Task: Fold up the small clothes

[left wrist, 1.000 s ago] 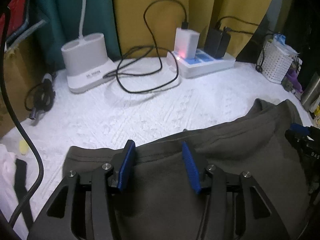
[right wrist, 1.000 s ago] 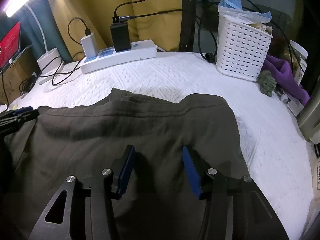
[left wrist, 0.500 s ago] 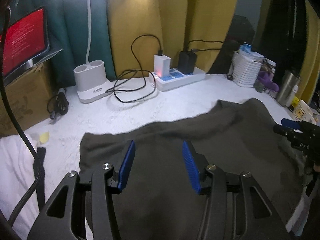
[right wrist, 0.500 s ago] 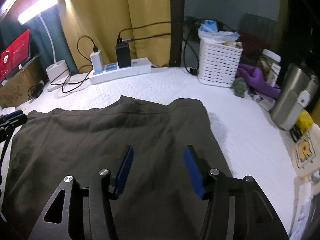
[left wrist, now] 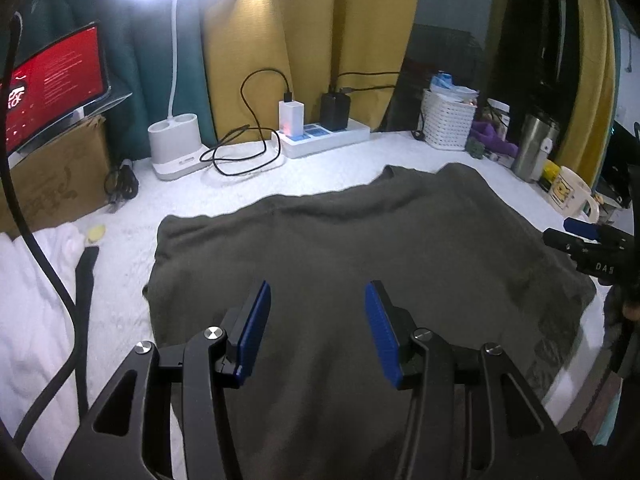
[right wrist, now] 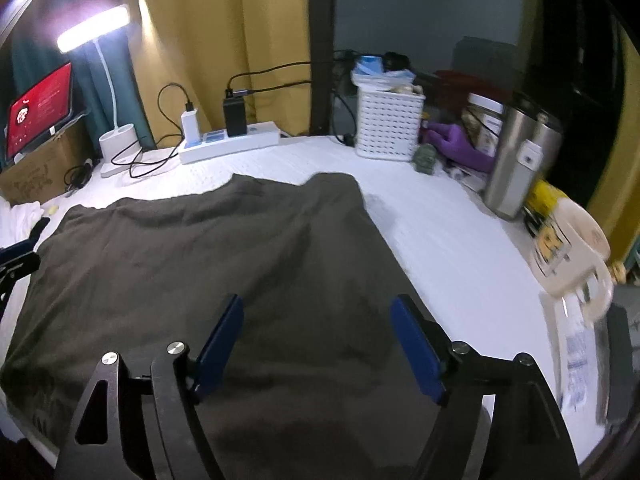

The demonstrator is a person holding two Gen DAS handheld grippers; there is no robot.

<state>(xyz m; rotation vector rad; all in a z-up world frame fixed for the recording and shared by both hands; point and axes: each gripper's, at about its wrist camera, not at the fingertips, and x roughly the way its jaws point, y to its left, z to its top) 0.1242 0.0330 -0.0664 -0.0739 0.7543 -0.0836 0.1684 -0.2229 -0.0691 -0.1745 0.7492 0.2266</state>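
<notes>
A dark olive-grey garment (left wrist: 360,248) lies spread flat on the white table cover (left wrist: 248,196); the right wrist view shows it too (right wrist: 208,256). My left gripper (left wrist: 317,292) hovers above its near part, open, with only flat cloth below the blue pads. My right gripper (right wrist: 318,304) hangs over the garment's right half. Its jaws are opening and nothing is between them. The right gripper (left wrist: 580,236) also shows at the right edge of the left wrist view, and the left gripper (right wrist: 16,252) at the left edge of the right wrist view.
Along the back stand a white lamp base (left wrist: 176,148), a power strip with chargers and cables (left wrist: 324,136), and a white basket (right wrist: 388,124). A steel tumbler (right wrist: 516,160) and a mug (right wrist: 568,248) stand at the right. White cloth (left wrist: 36,300) lies left, beside a cardboard box (left wrist: 52,172).
Both grippers have pulled back and risen, so much more of the garment and table shows. The right jaws have spread wider. The left jaws keep the same gap.
</notes>
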